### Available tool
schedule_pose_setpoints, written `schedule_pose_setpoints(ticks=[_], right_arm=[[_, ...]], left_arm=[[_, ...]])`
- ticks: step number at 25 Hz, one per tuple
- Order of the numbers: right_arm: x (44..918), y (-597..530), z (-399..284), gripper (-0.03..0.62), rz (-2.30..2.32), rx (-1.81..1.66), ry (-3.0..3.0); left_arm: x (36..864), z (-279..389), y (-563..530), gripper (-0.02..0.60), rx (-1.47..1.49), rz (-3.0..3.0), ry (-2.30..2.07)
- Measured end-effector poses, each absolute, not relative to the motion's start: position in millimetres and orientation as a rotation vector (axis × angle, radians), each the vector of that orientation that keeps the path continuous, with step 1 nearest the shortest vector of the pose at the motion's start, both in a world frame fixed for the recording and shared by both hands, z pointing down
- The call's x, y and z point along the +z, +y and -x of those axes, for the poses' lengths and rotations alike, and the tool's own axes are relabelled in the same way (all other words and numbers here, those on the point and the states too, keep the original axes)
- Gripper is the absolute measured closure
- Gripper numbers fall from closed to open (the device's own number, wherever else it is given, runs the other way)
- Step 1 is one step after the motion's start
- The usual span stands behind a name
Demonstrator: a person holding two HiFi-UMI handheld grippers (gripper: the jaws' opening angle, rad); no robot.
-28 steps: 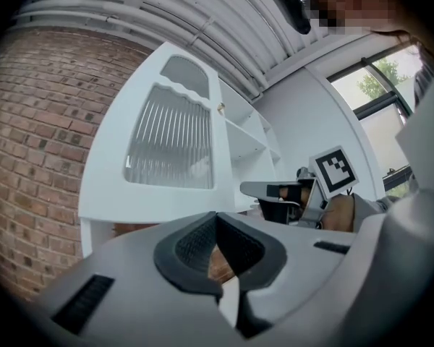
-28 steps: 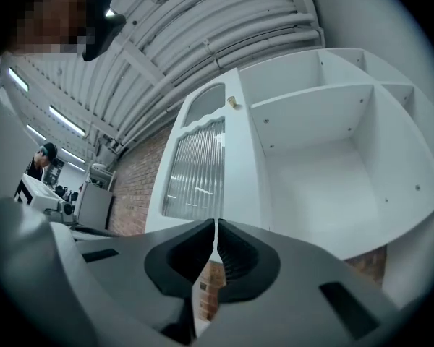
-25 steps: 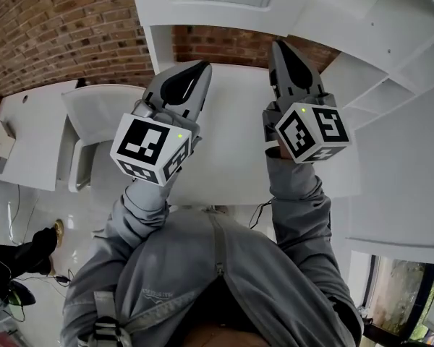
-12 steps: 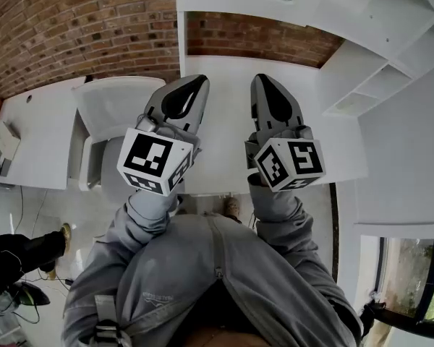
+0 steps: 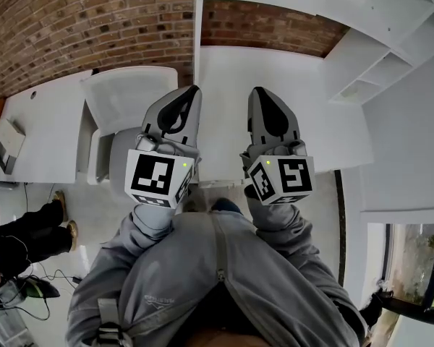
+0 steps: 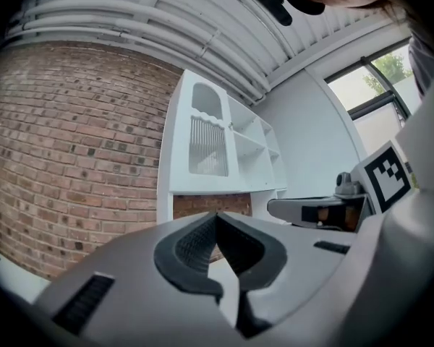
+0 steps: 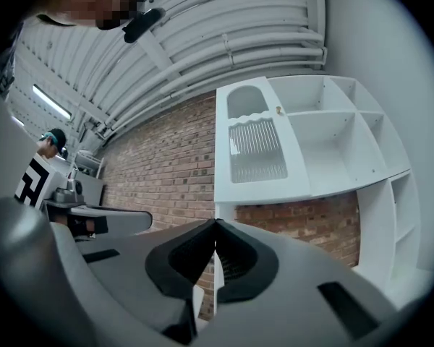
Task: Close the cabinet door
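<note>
**Cabinet door [image 7: 257, 150] flush with its frame, both tools shut and empty**

Side by side above the near edge of a white desk [image 5: 311, 121], the left gripper [image 5: 189, 96] and the right gripper [image 5: 260, 100] point at the far wall. Each gripper's own view shows its dark pads pressed tip to tip with nothing between them.

The cabinet door, white with an arched panel above a slatted one, hangs above the desk on the left of a white wall unit. It looks flush with the unit's front, and a small knob [image 7: 278, 110] sits near its upper right edge. Open shelves [image 7: 333, 143] fill the unit to the door's right. A brick wall [image 5: 72, 35] runs behind and off to the left. A white chair [image 5: 123, 103] stands left of the desk.
</note>
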State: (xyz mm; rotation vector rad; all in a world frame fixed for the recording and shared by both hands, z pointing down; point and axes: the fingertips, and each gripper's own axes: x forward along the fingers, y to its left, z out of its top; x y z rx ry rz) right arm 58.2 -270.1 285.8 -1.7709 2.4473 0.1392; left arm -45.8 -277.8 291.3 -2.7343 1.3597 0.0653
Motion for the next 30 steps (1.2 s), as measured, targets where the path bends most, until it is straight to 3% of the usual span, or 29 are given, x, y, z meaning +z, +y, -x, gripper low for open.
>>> schedule_pose_setpoints(ticks=[30], right_arm=[[320, -226, -43, 0.568, 1.702, 0.109, 2.553]], left_arm=[[328, 50, -234, 0.575, 0.000, 2.757, 1.476]])
